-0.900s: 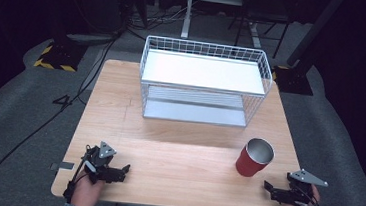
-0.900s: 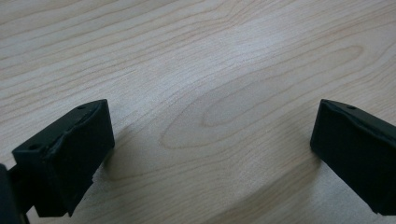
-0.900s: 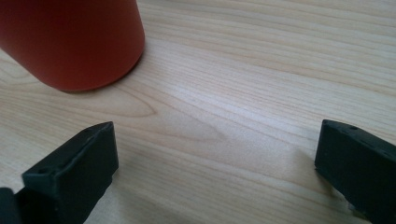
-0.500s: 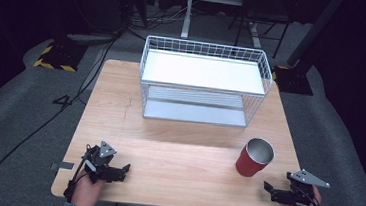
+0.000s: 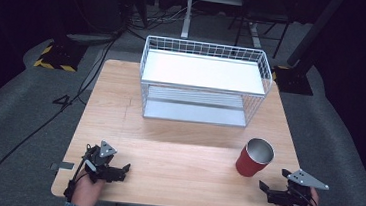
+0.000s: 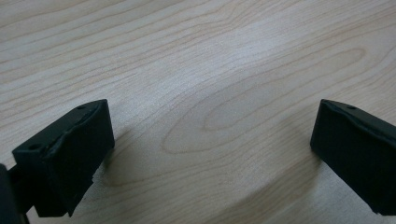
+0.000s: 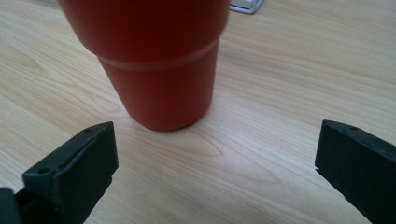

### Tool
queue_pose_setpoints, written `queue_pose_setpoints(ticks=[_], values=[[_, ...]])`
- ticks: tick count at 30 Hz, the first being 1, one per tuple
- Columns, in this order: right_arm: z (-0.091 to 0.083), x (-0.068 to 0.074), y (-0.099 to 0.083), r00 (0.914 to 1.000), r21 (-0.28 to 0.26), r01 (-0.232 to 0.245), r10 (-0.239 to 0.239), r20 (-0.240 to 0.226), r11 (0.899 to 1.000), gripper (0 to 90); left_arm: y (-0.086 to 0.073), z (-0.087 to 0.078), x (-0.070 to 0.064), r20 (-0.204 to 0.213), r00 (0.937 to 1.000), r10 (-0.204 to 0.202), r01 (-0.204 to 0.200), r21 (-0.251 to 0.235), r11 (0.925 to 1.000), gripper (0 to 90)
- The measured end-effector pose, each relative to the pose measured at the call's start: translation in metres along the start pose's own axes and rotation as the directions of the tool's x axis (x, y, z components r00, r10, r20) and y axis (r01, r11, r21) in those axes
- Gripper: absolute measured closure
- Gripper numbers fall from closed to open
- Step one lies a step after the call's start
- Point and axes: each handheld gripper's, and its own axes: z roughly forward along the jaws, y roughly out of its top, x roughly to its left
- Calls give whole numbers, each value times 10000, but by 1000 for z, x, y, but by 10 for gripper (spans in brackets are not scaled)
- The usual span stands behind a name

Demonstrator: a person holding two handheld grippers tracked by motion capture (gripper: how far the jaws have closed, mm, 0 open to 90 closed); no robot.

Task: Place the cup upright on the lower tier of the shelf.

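Pale wood-grain table (image 5: pixel 182 148) carries the whole scene, standing on grey carpet in a dark room with cables and stand legs behind it. Nearest, at about seven o'clock on the tabletop, the left gripper (image 5: pixel 124 171) rests low over bare wood, its jaws spread wide with nothing between them; the left gripper view confirms plain grain under the gap. At about five o'clock, just past the table's near right corner, the right gripper (image 5: pixel 264 189) is held level, its jaws also wide apart and empty, aimed toward eleven o'clock at the red metal cup (image 5: pixel 255 158).

That cup stands upright near the right edge, open mouth up, its steel lining showing. In the right gripper view it (image 7: pixel 154 60) sits just ahead of the jaws, slightly left of their centre line, not yet touched.

Farther off, at twelve o'clock, a white wire basket rack (image 5: pixel 204 82) with two shelves occupies the far half of the table.

By my judgement the approach to the cup is in hand: the right gripper should advance, shift slightly left to centre the cup's tapered lower body, then close.
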Motion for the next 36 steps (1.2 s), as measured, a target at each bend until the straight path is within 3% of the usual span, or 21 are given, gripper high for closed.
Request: queue_pose_setpoints(ticks=[7,17,27,36], values=[[3,9,7,9998,-215,186,-188,-72,9996,0,0,0,0,-3,10000,1,-1,5,10000,1],[21,19,16,9995,-498,184,-197,-252,9986,0,1,0,0,-43,10000,61,-61,-10,10000,1],[37,23,21,9979,-621,-324,287,-582,9975,0,1,0,0,-27,10000,53,-53,-11,10000,1],[51,27,25,9967,-699,-467,419,-694,9965,0,1,0,0,-18,10000,49,-49,-10,10000,1]])
